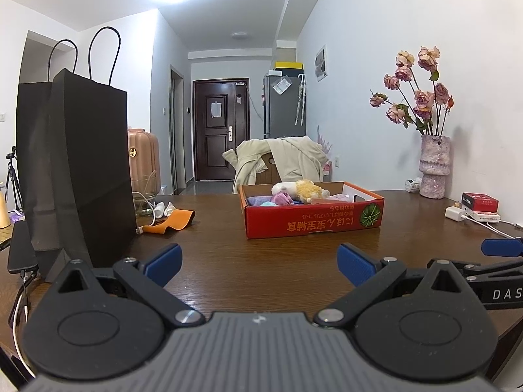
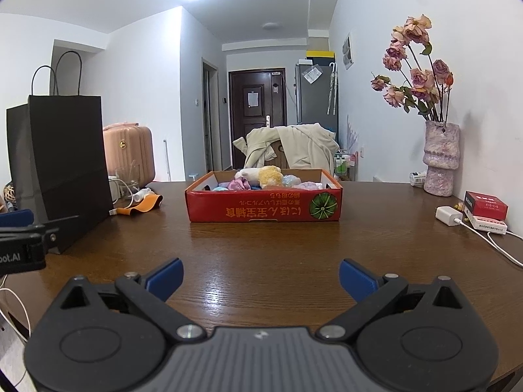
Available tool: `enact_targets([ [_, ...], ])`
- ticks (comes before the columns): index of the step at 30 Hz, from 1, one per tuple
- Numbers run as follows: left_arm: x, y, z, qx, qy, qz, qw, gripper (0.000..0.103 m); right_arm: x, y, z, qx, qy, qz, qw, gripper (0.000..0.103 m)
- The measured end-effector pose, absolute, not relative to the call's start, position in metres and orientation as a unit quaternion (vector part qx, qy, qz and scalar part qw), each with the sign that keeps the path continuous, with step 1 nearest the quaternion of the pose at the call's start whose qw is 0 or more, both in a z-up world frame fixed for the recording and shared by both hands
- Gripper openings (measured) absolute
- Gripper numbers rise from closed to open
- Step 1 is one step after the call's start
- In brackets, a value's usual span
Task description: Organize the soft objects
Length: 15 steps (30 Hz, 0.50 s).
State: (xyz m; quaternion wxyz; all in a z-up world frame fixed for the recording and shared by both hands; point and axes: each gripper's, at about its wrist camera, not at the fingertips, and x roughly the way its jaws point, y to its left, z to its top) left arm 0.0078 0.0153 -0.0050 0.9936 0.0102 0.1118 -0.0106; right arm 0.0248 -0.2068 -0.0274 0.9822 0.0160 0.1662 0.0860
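A red cardboard box (image 1: 310, 220) (image 2: 261, 207) stands on the brown wooden table and holds several soft things: a yellow and white plush toy (image 1: 302, 189) (image 2: 264, 174) and pink, purple and blue cloths. My left gripper (image 1: 260, 266) is open and empty, low over the table in front of the box. My right gripper (image 2: 261, 279) is open and empty, also in front of the box. An orange cloth (image 1: 171, 222) (image 2: 143, 205) and small white soft items (image 1: 165, 209) lie left of the box.
A tall black paper bag (image 1: 81, 170) (image 2: 62, 170) stands at the left. A vase of dried roses (image 1: 433, 166) (image 2: 439, 160), a red packet (image 2: 485, 207) and a white charger with cable (image 2: 449, 215) sit at the right. A chair with a beige coat (image 1: 281, 160) is behind the table.
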Motion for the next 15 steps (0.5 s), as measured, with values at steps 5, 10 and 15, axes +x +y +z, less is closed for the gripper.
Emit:
enact_targets([
  [5, 0.0073, 0.0151, -0.0048, 0.011, 0.111, -0.011, 0.994, 0.103, 0.0252, -0.2061, -0.0269, 0.013, 0.166, 0.090, 0.982, 0.102],
  [10, 0.0074, 0.0154, -0.0048, 0.011, 0.111, -0.011, 0.994, 0.103, 0.0265, -0.2078, -0.0272, 0.016, 0.165, 0.085, 0.983, 0.102],
  [15, 0.0072, 0.0153, -0.0047, 0.009, 0.109, -0.011, 0.994, 0.103, 0.0263, -0.2080, -0.0275, 0.016, 0.163, 0.085, 0.983, 0.102],
])
